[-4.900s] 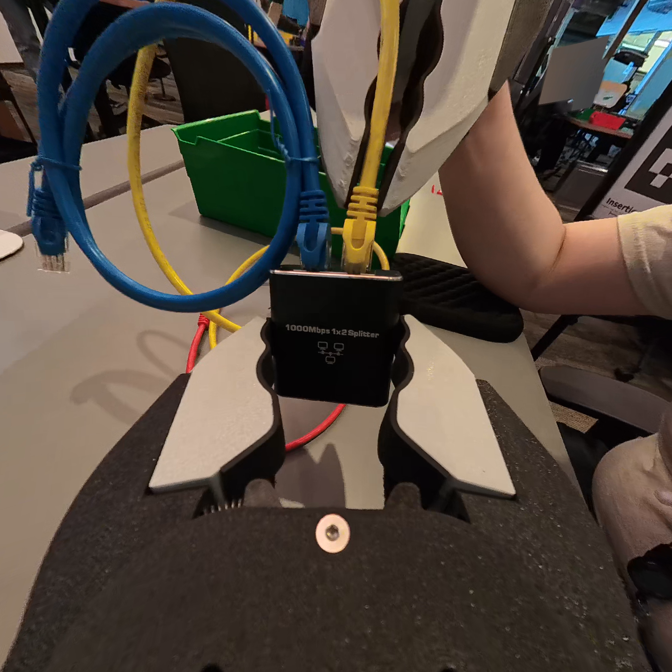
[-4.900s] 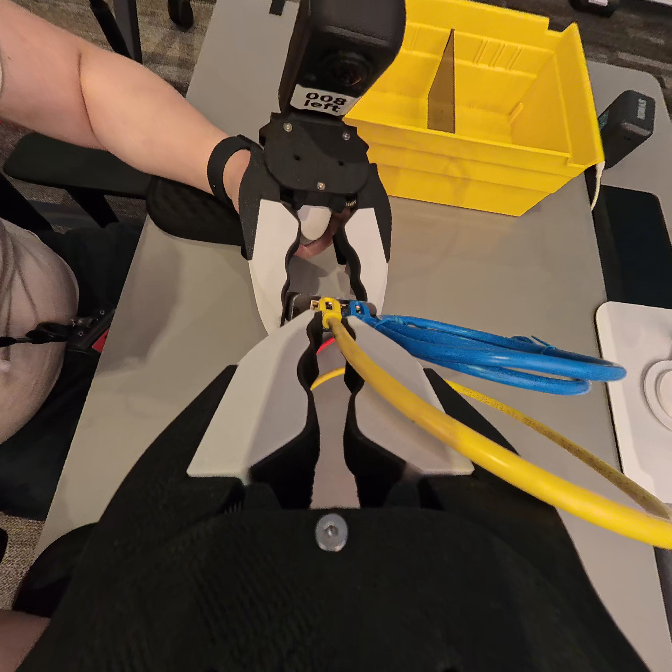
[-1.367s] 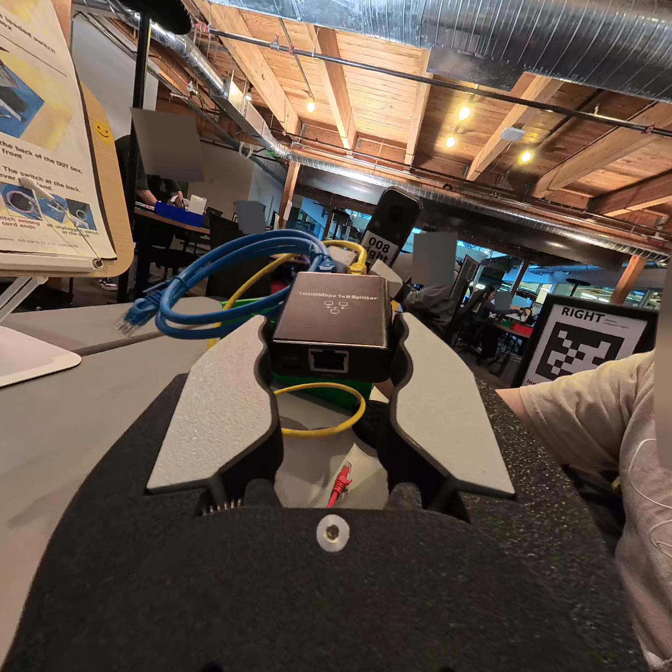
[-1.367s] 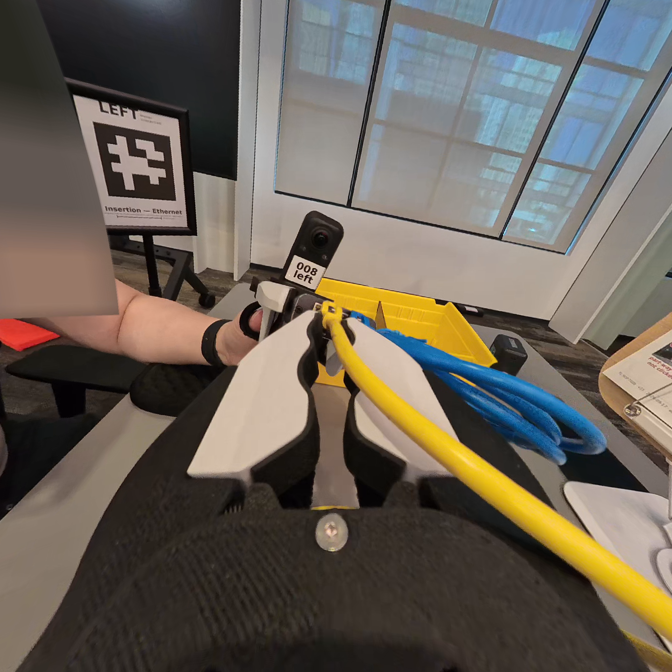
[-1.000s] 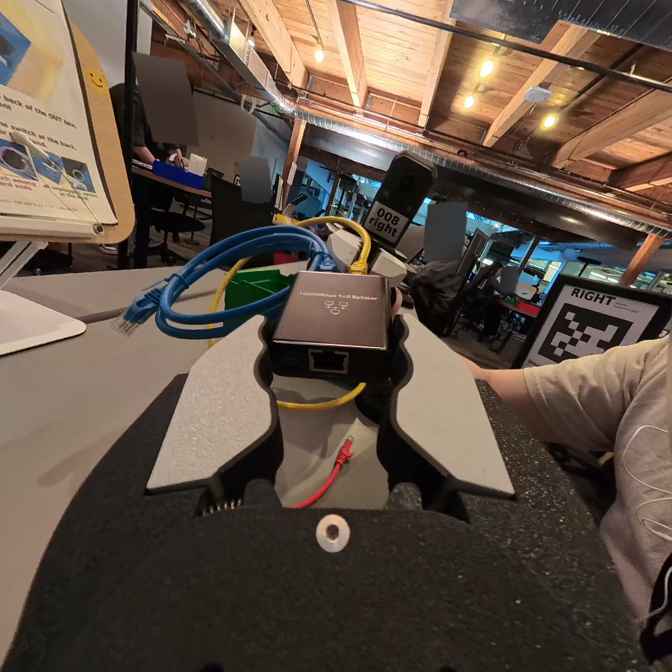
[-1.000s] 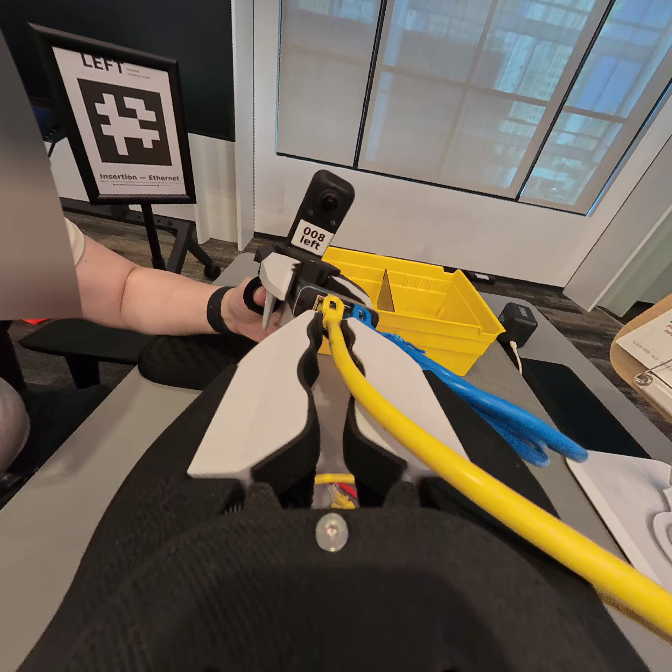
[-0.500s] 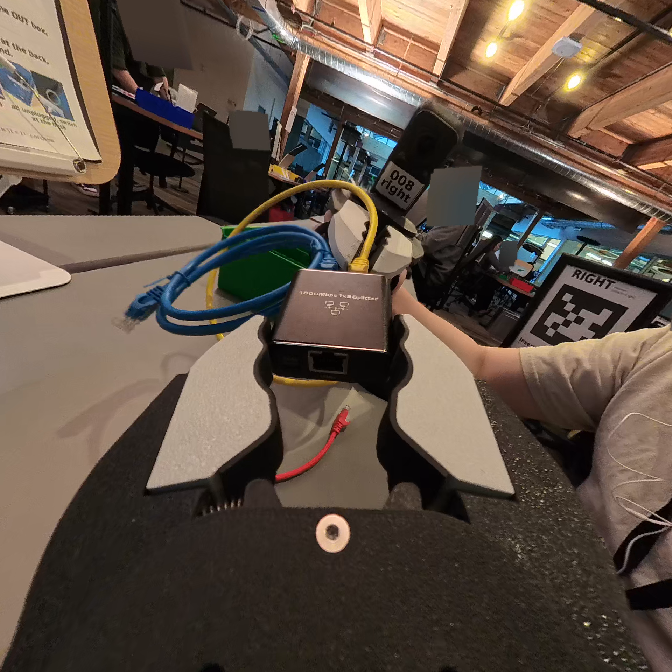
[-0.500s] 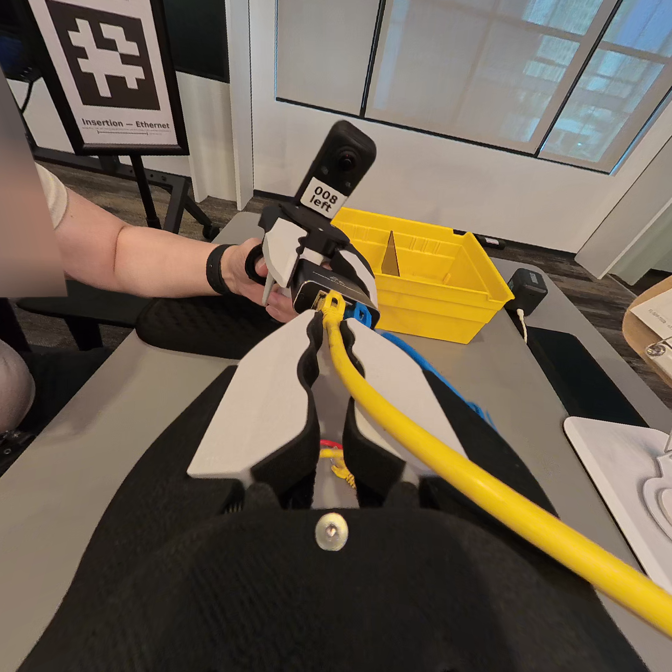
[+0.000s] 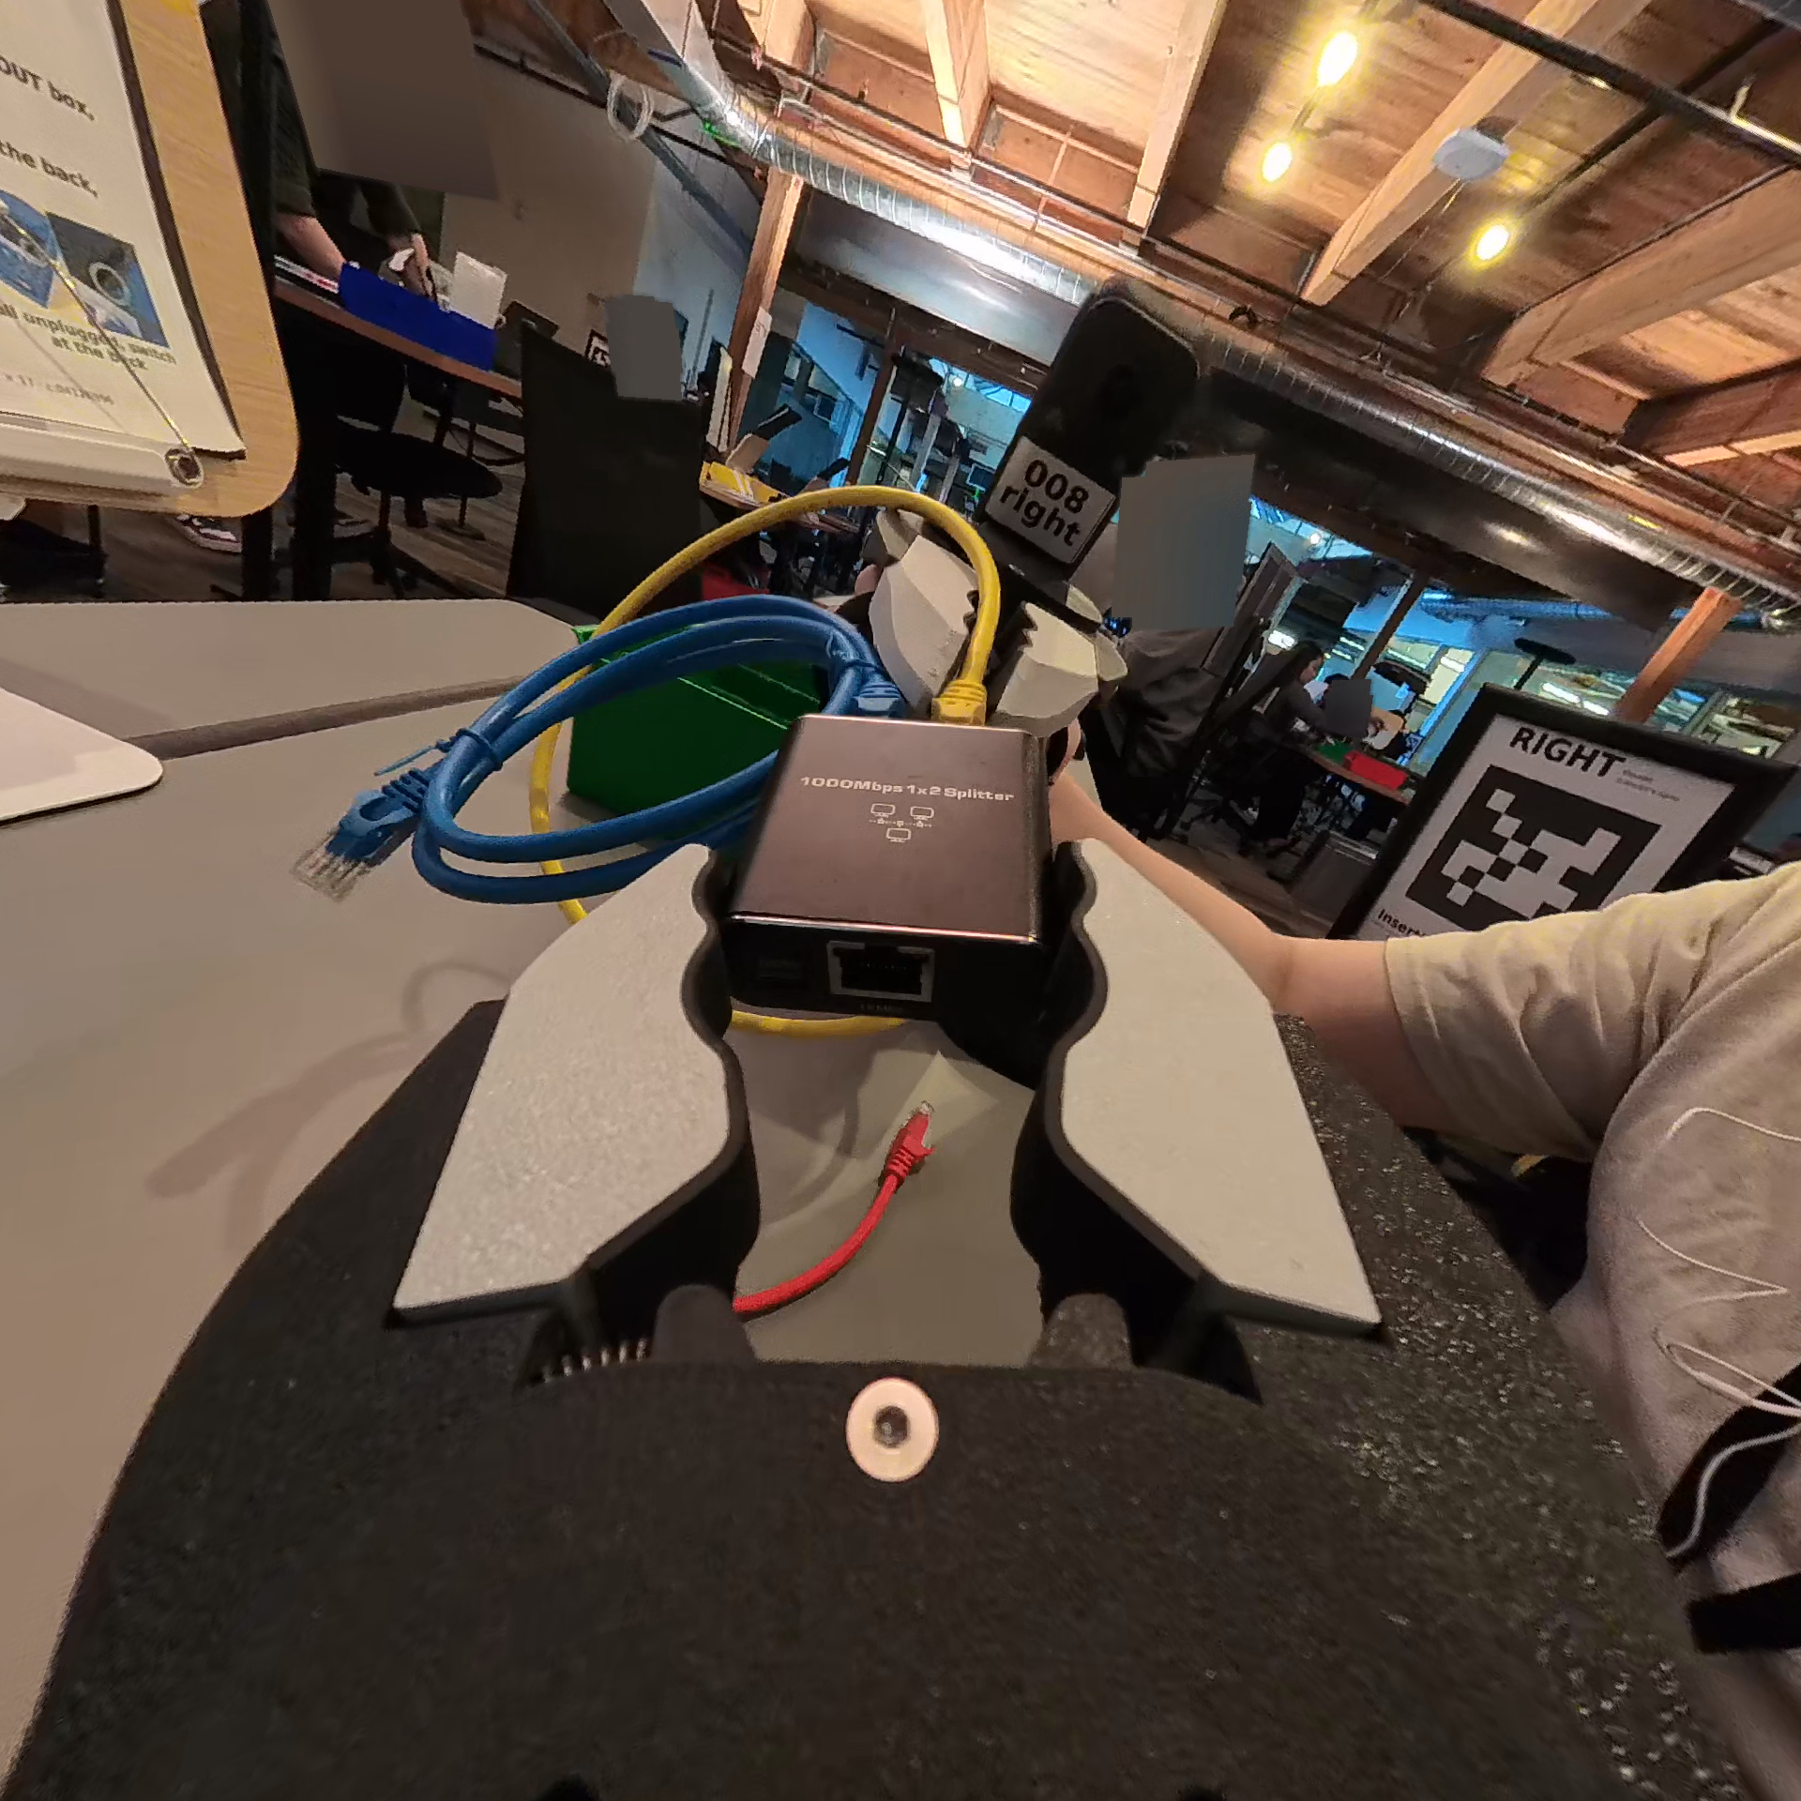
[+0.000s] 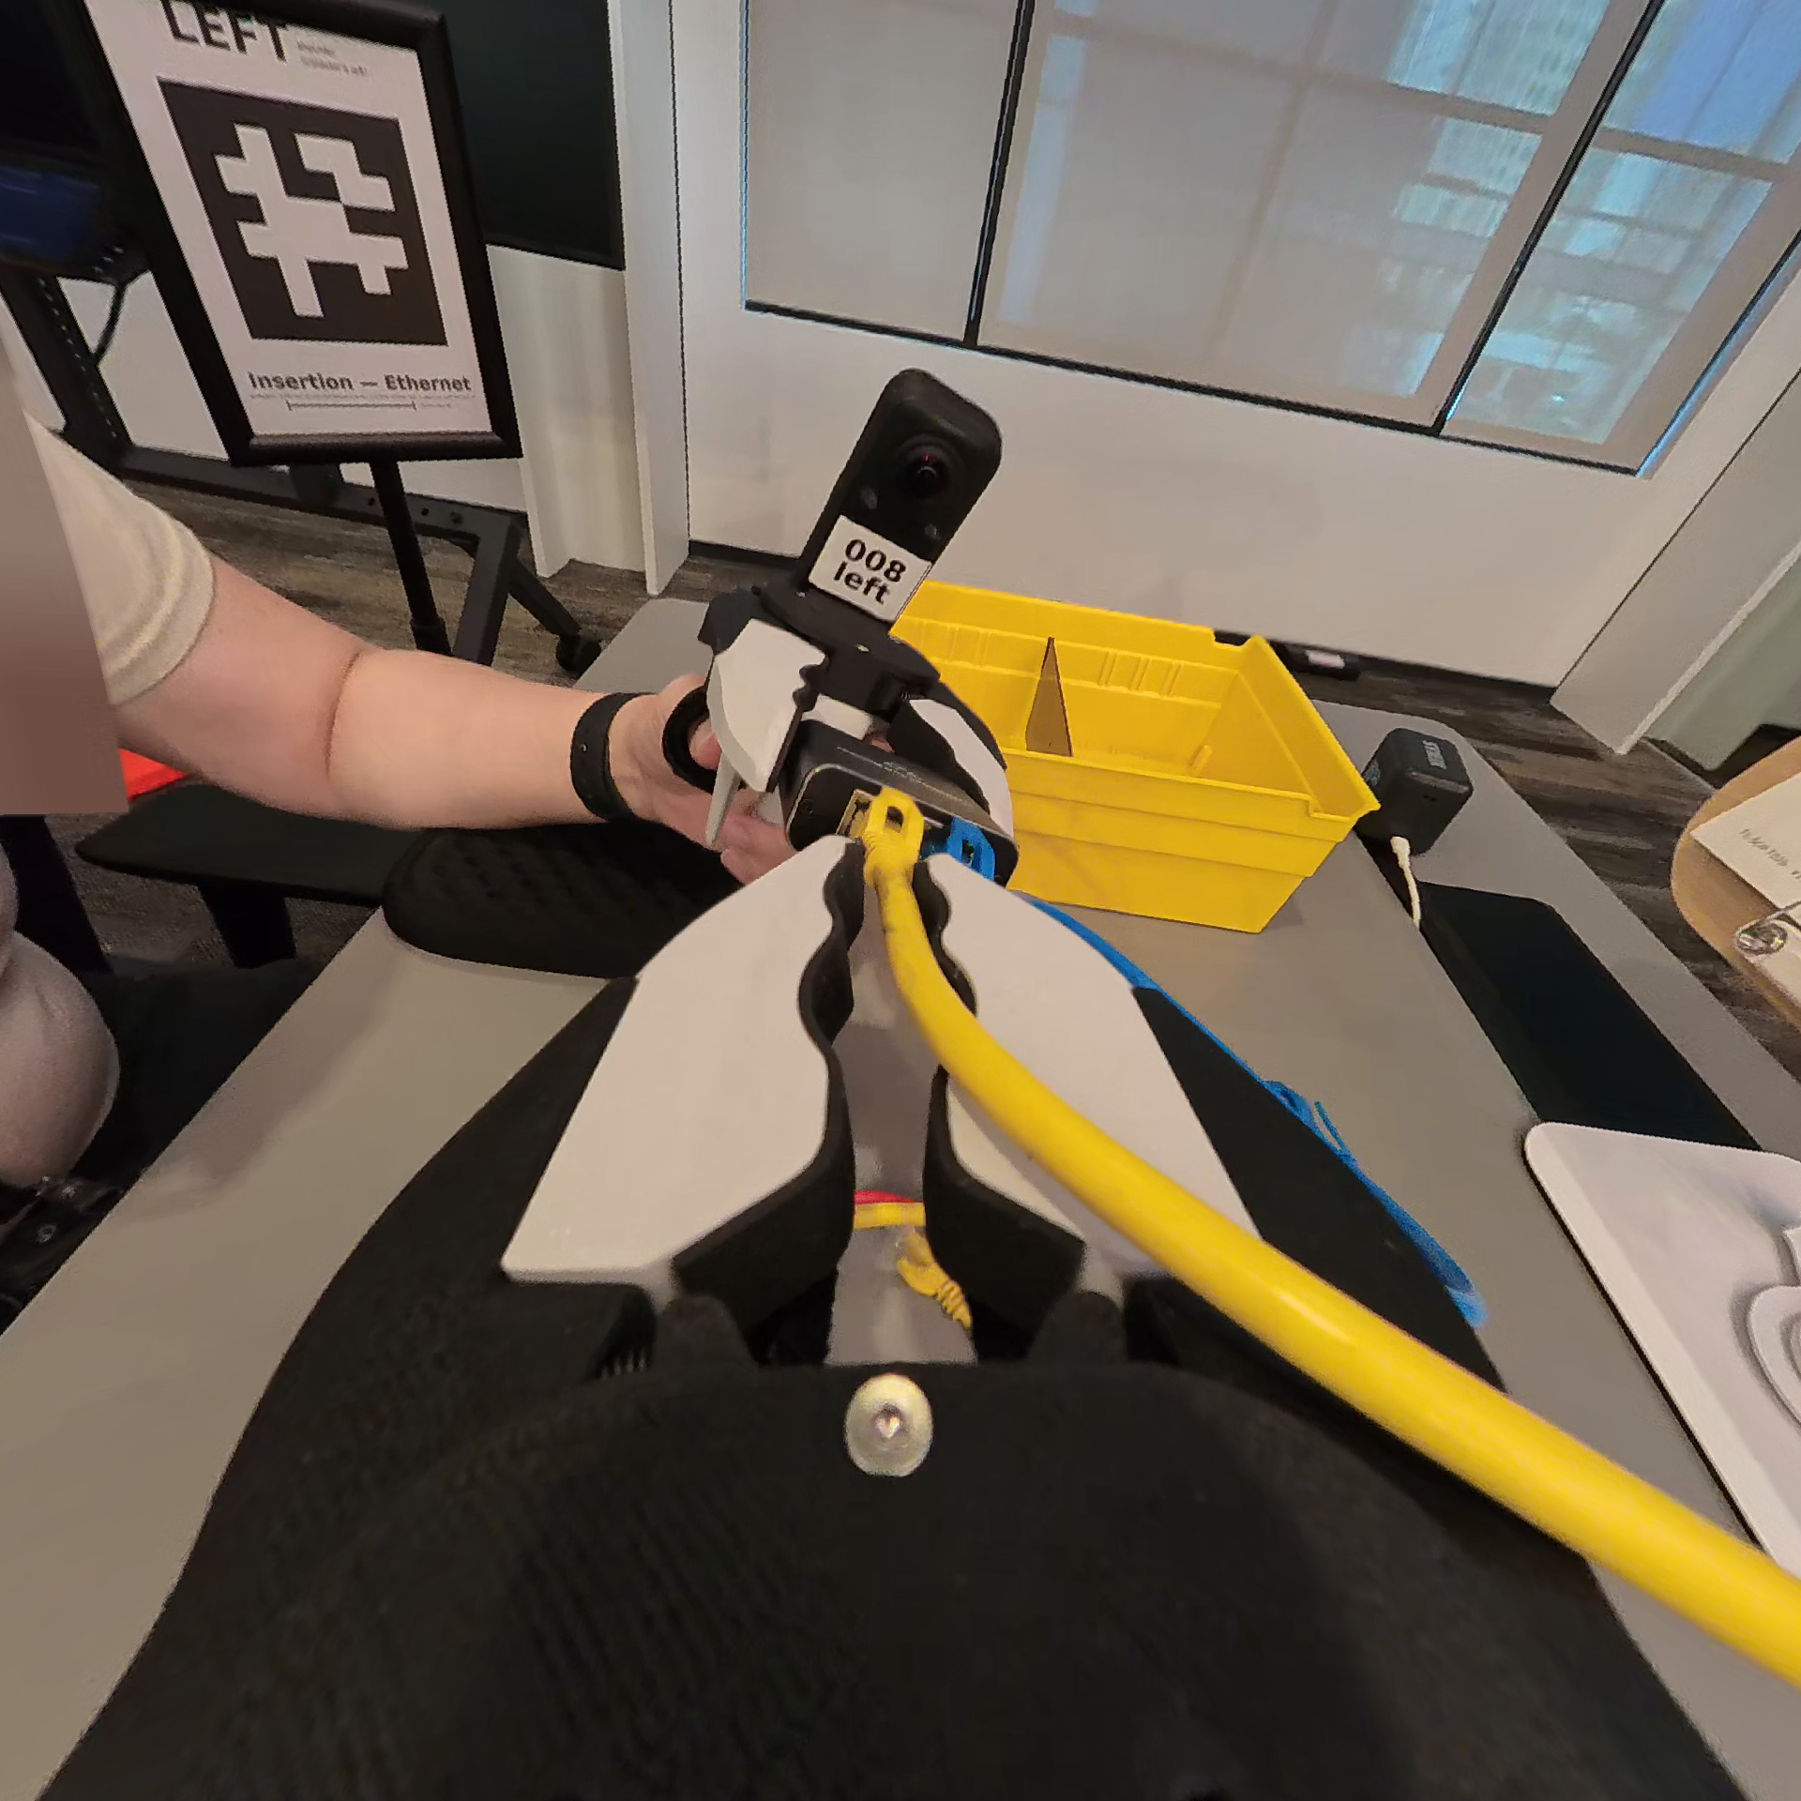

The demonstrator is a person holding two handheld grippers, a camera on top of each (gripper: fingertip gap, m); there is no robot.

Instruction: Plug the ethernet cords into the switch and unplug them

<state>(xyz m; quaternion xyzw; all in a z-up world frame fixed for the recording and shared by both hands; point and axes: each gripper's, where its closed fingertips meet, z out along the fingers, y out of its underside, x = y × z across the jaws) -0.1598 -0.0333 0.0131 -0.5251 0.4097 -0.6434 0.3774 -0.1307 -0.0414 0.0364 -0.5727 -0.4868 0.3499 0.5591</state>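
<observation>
Black rectangular metal switch [image 9: 892, 838], frame centre, clamped between left tool [image 9: 889, 911] pads above grey worktop [image 9: 175, 975]. Yellow rubber-booted ethernet cord [image 10: 892, 867] pinched in nearly closed right tool [image 10: 889, 877] at port. Blue cord [image 9: 585, 741] seated alongside. Advice: pull straight, switch braced.

Item count: one black switch [image 9: 892, 838]; three ethernet cords, blue [image 9: 546, 780], yellow [image 10: 1121, 1160], red [image 9: 858, 1238]; two bins, green [image 9: 682, 741], yellow [image 10: 1169, 819]; two grippers, left [image 9: 887, 936] and right [image 10: 892, 867].

Right gripper [image 10: 889, 882] jaws pinch yellow cord [image 10: 1121, 1160] plugged into black switch [image 10: 828, 794].
</observation>
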